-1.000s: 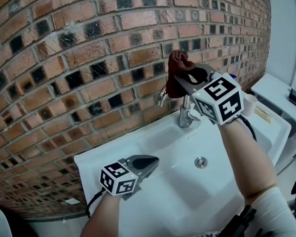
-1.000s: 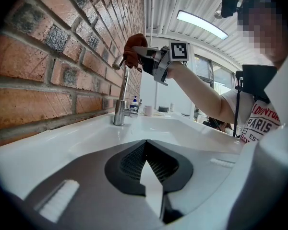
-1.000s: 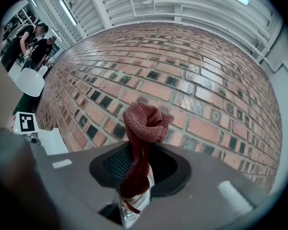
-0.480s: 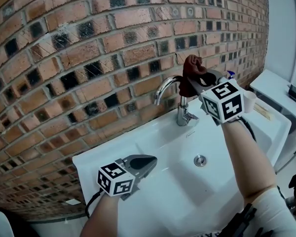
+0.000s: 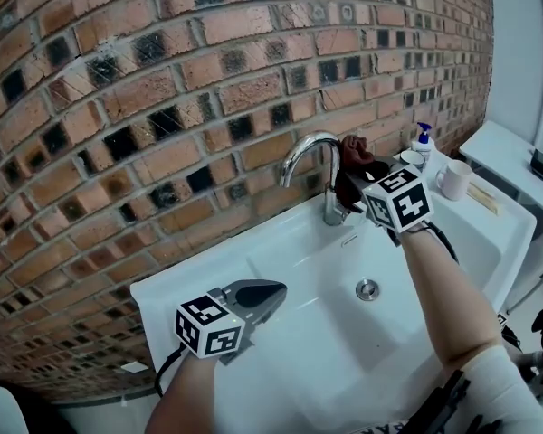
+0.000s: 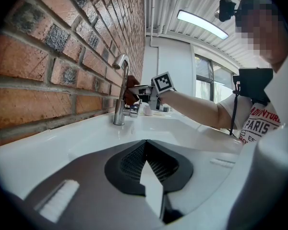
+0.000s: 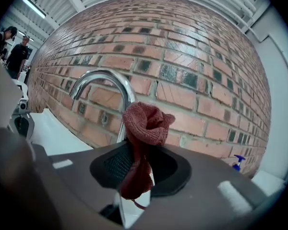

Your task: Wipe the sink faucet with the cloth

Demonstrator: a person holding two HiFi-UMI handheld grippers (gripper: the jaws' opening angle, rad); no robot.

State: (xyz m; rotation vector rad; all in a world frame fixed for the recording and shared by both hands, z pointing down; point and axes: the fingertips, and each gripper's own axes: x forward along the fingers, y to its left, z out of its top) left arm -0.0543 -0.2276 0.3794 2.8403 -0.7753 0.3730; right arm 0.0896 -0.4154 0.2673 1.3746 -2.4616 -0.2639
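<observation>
A curved chrome faucet [image 5: 319, 172] rises from the back of the white sink [image 5: 281, 333], against the brick wall; it also shows in the left gripper view [image 6: 120, 92] and the right gripper view [image 7: 105, 87]. My right gripper [image 5: 351, 172] is shut on a dark red cloth [image 5: 355, 152], bunched above its jaws [image 7: 143, 128], and holds it right beside the faucet's upright stem. Whether the cloth touches the stem is unclear. My left gripper [image 5: 264, 295] hovers over the sink's left front rim, shut and empty [image 6: 145, 161].
A brick wall [image 5: 163, 89] stands close behind the sink. On the counter to the right are a white mug [image 5: 452, 179], a blue pump bottle [image 5: 423, 138] and a small bowl. The drain [image 5: 367, 289] lies in the basin. Two people stand far left in the right gripper view.
My right gripper has carried the cloth down and to the right, from the top of the faucet's arch to beside its stem. The left gripper has stayed nearly still.
</observation>
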